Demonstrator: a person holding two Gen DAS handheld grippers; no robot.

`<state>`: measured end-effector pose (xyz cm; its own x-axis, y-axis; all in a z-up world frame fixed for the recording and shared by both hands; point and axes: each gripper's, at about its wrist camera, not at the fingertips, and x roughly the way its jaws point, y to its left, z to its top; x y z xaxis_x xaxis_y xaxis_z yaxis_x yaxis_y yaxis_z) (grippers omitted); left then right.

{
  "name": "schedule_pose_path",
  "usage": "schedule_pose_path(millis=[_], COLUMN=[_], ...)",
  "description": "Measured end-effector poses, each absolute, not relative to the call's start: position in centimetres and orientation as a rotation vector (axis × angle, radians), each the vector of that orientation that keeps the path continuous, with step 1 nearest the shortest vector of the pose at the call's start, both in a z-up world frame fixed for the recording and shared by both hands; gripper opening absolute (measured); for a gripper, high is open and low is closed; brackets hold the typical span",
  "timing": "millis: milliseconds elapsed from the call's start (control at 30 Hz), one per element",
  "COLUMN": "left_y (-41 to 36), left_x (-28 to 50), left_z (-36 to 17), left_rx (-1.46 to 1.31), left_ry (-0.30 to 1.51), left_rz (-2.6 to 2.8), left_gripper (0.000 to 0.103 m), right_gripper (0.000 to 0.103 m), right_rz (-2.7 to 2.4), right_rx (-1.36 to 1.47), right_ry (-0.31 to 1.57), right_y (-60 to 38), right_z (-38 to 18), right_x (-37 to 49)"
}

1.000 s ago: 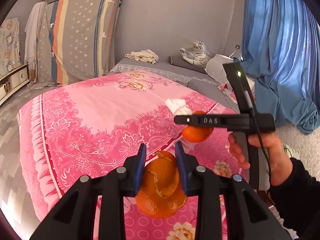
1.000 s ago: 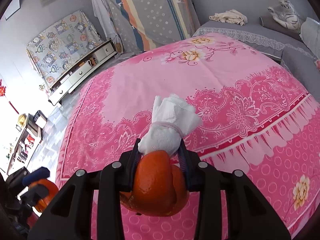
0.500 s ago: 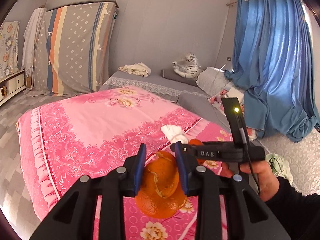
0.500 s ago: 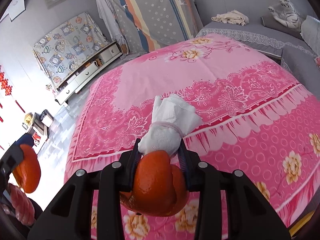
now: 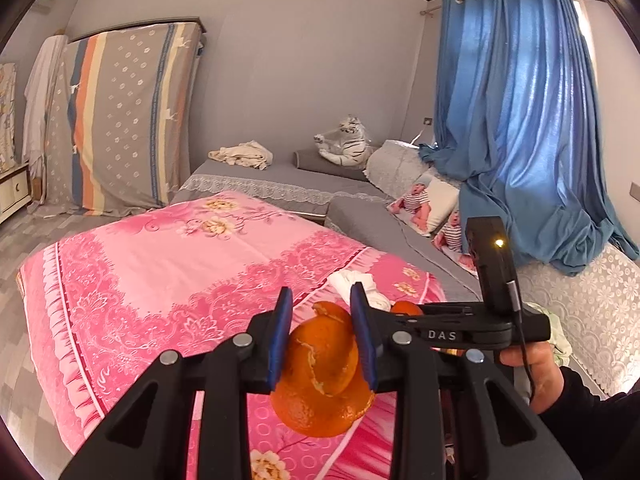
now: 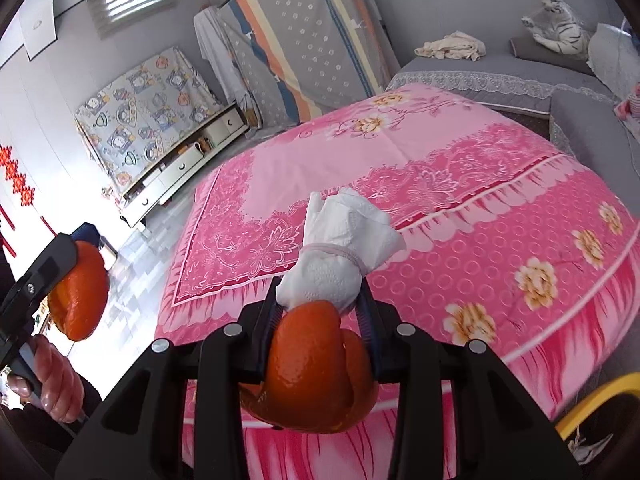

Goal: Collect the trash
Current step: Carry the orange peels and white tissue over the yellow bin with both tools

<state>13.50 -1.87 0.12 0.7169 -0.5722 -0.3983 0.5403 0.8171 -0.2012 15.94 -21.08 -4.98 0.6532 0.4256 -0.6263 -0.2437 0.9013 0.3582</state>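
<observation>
Pink bedspread [image 5: 168, 264], both hand-held grippers clamping orange peel [image 5: 322, 376]

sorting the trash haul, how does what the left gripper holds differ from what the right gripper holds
The left gripper grips only orange peel, its pale torn inner edges showing. The right gripper pinches orange peel plus a white tissue wad sticking out ahead; that peel shows smooth outer skin. Both loads are clamped and held above the pink bedspread.

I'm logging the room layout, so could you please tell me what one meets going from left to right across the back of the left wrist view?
Striped mattress leaning on the wall → crumpled cloth → toy tiger → blue curtain.
</observation>
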Motion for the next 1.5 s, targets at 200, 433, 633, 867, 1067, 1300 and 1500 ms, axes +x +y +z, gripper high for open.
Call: schedule_pose_path(millis=[200, 433, 633, 867, 1067, 1300, 1500], left_y=[-2.9, -4.4, -5.9, -8.1, -10.2, -12.6, -14.4], left_x=[12.6, 11.7, 10.9, 10.0, 9.5, 8.9, 8.4], left_z=[0.8, 1.7, 2.3, 2.9, 3.1, 3.3, 3.3], left_rx=[-0.061, -0.032, -0.012, 0.014, 0.033, 0.053, 0.073], left_ry=[0.451, 0.433, 0.419, 0.403, 0.399, 0.393, 0.388], left_rz=[-0.644, -0.672, -0.701, -0.745, -0.795, -0.854, -0.901], left_gripper=[0.028, 0.028, 0.028, 0.028, 0.028, 0.028, 0.028], right_gripper=[0.034, 0.034, 0.034, 0.034, 0.034, 0.034, 0.034], right_rz=[0.355, 0.324, 0.295, 0.248, 0.202, 0.13, 0.068], right_rx=[0.255, 0.281, 0.3, 0.32, 0.337, 0.376, 0.406], right_ry=[0.732, 0.691, 0.653, 0.613, 0.585, 0.553, 0.525], right_y=[-22.6, -24.6, -26.5, -28.9, -31.1, -33.8, -36.3], right_z=[-3.7, -2.6, -1.8, -1.1, -0.7, -0.7, -0.8], right_x=[13.8, 11.9, 10.0, 7.7, 5.7, 3.4, 1.4])
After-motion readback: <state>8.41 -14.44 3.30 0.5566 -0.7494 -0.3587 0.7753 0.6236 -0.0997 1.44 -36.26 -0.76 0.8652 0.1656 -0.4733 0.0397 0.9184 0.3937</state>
